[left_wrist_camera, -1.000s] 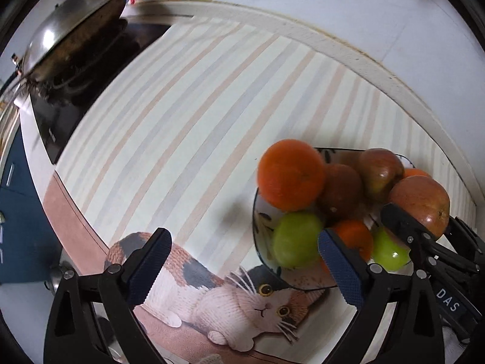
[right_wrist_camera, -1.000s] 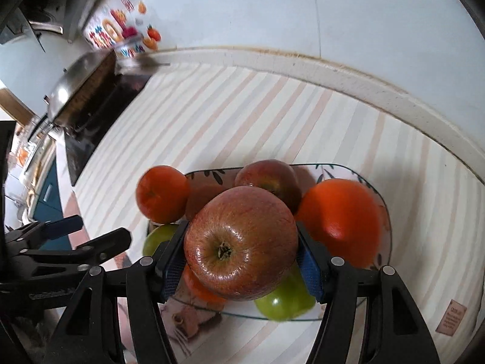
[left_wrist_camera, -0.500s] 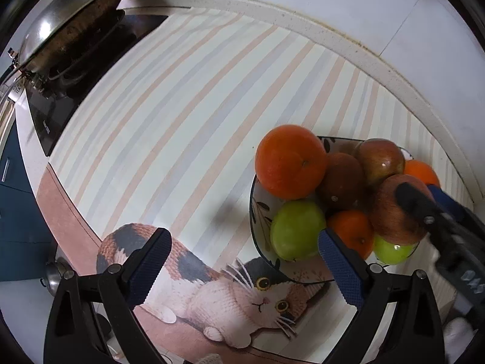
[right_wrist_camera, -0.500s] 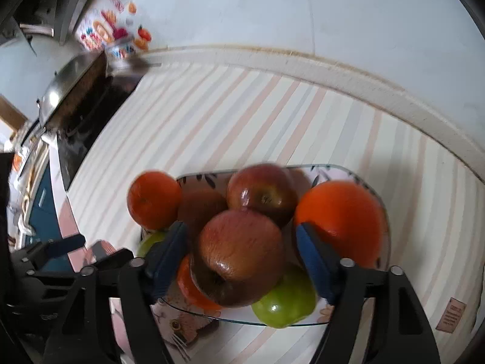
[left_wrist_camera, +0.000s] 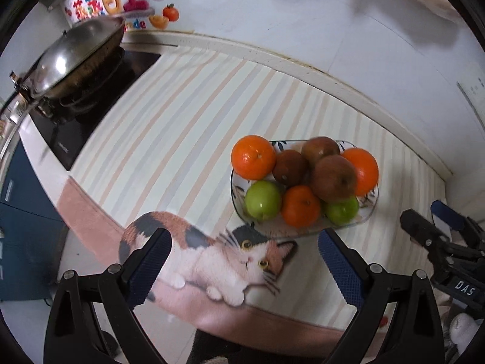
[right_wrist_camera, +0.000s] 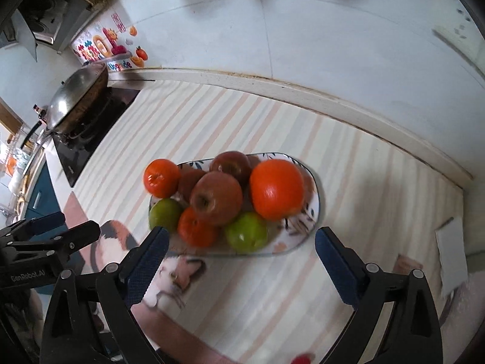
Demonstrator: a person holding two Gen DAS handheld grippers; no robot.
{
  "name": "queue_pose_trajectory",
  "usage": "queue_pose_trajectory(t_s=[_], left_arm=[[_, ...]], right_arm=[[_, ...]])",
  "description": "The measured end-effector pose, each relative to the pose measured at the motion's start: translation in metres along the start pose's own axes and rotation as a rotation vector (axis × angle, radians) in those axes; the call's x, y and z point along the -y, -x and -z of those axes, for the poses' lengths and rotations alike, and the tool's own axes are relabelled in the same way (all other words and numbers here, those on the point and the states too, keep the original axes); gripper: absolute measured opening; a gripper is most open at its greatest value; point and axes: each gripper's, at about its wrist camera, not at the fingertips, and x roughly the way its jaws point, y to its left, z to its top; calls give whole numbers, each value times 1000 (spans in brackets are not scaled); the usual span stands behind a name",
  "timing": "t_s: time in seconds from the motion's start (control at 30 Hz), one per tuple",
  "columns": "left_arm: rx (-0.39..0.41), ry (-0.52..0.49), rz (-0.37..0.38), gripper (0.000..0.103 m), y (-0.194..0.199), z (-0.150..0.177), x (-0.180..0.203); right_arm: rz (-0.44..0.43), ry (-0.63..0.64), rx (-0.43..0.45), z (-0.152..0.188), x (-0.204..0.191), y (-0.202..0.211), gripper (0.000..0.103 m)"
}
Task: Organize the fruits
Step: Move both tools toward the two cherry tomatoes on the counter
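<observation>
Both grippers' jaws spread, right (right_wrist_camera: pixel 241 259) opening, empty; plate (right_wrist_camera: pixel 313 212) mostly hidden under fruit.

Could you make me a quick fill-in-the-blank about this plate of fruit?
1. The fruit sits piled on an oval ___.
2. The plate holds two ___ apples.
3. The mat shows a picture of a ___.
4. The right gripper holds ___ as its jaws are opening.

Missing words: plate; green; cat; nothing
</observation>
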Motion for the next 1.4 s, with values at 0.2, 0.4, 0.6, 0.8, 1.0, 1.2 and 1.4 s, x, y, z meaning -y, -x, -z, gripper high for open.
queue_pose_trajectory(t_s=[0.2,0.4,0.6,0.8,1.0,1.2,1.4], left_arm=[[23,-16,31,99,37,21,11],[40,-27,56,99,67,33,15],[54,-30,65,99,90,39,13],[56,-40,54,99,104,46,13],[69,-58,45,99,111,51,15],[77,-61,44,99,114,53,14],[101,-127,13,99,105,53,27]], right_arm=[[1,-20,62,20,3,56,99],[6,-19,107,31,-4,104,99],[5,-18,135,38,-13,137,99],[3,-14,152,41,-23,156,99],[3,-17,155,45,-27,162,99],[2,-35,152,48,-23,160,99],[-27,-106,104,54,3,141,100]])
